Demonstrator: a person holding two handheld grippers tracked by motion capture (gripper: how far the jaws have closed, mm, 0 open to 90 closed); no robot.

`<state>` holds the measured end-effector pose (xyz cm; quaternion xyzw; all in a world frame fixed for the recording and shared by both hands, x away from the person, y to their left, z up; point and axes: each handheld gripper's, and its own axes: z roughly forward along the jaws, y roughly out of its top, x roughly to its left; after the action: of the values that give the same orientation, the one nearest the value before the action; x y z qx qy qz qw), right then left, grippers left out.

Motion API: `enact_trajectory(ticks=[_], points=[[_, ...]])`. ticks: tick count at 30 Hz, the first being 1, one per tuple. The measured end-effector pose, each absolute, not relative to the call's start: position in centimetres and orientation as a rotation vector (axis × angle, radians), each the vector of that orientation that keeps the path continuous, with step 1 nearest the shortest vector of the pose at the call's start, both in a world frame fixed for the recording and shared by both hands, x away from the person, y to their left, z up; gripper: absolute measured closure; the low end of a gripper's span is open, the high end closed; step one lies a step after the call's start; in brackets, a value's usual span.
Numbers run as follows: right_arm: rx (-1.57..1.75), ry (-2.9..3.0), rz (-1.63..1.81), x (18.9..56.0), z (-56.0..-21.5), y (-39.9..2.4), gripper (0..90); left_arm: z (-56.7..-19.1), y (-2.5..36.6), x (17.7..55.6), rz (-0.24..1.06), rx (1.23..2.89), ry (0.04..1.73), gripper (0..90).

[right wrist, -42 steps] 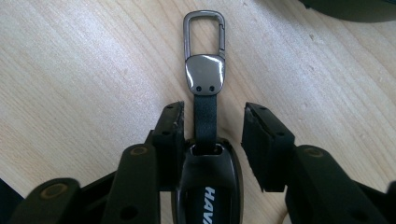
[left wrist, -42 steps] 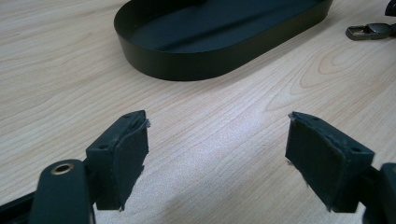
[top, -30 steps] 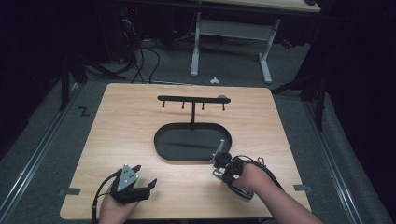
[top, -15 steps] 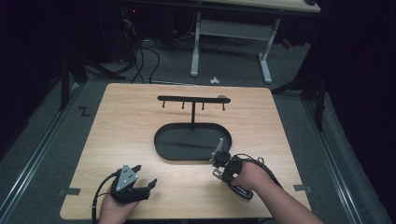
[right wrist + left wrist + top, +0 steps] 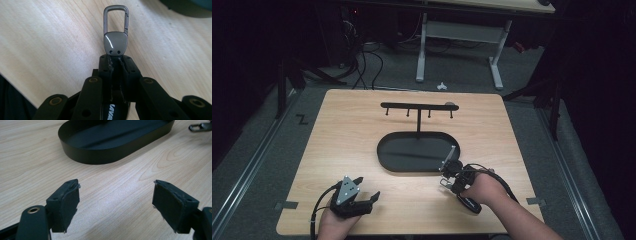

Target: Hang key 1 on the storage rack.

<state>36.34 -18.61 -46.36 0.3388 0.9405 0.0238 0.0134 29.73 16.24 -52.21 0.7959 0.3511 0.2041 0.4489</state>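
My right gripper (image 5: 448, 169) is shut on a grey metal carabiner clip (image 5: 452, 153) just off the near right end of the black oval tray (image 5: 384, 150). In the right gripper view the clip (image 5: 115, 41) sticks out past the pinched jaws of that gripper (image 5: 115, 60), loop end forward, over bare wood. My left gripper (image 5: 366, 189) rests at the table's near left; its jaws stand wide apart and hold nothing. In the left gripper view this gripper (image 5: 116, 202) faces the tray wall (image 5: 100, 155), and the clip (image 5: 200, 126) shows at the top right.
A black post rises from the tray to a crossbar (image 5: 418, 106) with several small hooks hanging under it. The wooden table (image 5: 347, 130) has bare room on the left and along the front. Desk legs and cables stand on the floor beyond the far edge.
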Motion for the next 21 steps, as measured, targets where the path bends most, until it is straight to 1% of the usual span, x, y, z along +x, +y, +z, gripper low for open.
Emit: enact_trajectory(ticks=[11,21], points=[[1.074,2.872,0.178,35.9,-42.2,-19.5,80.5,-52.1,16.2,29.6,0.509,1.967,0.860,22.4],[1.091,2.847,0.264,36.2,-40.7,-19.2,80.4,-52.1,16.3,29.6,0.508,1.963,0.859,22.4]])
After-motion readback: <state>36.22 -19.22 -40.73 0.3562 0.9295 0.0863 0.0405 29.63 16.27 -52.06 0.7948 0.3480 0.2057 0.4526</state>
